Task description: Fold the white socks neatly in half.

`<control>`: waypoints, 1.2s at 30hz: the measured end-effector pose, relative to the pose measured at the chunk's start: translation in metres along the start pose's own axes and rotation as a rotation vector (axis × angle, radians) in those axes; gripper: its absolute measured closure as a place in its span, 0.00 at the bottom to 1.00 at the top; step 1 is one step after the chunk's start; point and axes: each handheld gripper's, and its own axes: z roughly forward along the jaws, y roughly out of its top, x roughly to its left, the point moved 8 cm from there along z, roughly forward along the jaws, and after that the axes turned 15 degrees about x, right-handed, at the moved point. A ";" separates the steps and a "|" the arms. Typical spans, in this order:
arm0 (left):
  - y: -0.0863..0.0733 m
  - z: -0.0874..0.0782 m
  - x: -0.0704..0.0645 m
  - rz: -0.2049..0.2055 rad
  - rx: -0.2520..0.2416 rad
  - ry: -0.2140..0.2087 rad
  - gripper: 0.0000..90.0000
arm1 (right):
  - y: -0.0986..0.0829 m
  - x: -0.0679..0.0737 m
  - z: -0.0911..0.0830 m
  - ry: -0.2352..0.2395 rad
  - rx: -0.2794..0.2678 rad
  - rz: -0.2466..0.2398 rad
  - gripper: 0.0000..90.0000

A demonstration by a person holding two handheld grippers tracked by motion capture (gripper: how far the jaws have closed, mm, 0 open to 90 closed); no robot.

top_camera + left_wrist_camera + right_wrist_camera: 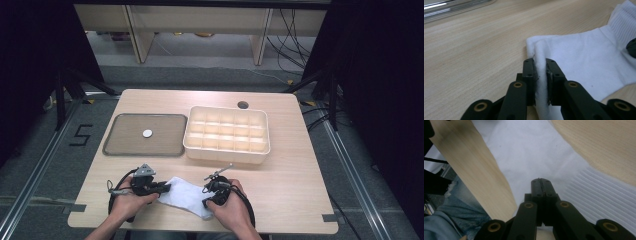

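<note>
A white sock [185,195] lies flat near the table's front edge, between the two hands. My left gripper [165,187] reaches its left end. In the left gripper view the jaws [540,67] are shut on a raised fold of the sock [586,57]. My right gripper [206,200] is at the sock's right end, over its ribbed cuff. In the right gripper view its jaws [540,180] are pressed together with no fabric visible between them, tips over the sock [536,152].
A grey tray [120,145] with a small white disc [147,133] sits at the left of the table. Beside it stands a cream box [226,155] with several compartments. A cable hole [243,105] is behind the box. The table's front edge [474,170] is close.
</note>
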 end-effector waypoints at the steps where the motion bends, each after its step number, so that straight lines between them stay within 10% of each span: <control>1: 0.000 0.000 0.000 -0.002 0.000 -0.002 0.89 | 0.000 0.000 0.000 0.000 0.000 0.000 1.00; 13: 0.013 -0.024 -0.010 -0.087 -0.078 -0.161 0.91 | 0.002 -0.006 0.006 -0.001 -0.003 -0.011 1.00; 27: 0.032 -0.053 -0.034 -0.096 -0.124 -0.312 0.91 | 0.001 -0.006 0.006 0.029 0.015 0.019 1.00; 36: 0.032 -0.049 -0.035 -0.079 -0.110 -0.288 0.91 | 0.013 0.003 -0.017 0.040 -0.071 -0.036 1.00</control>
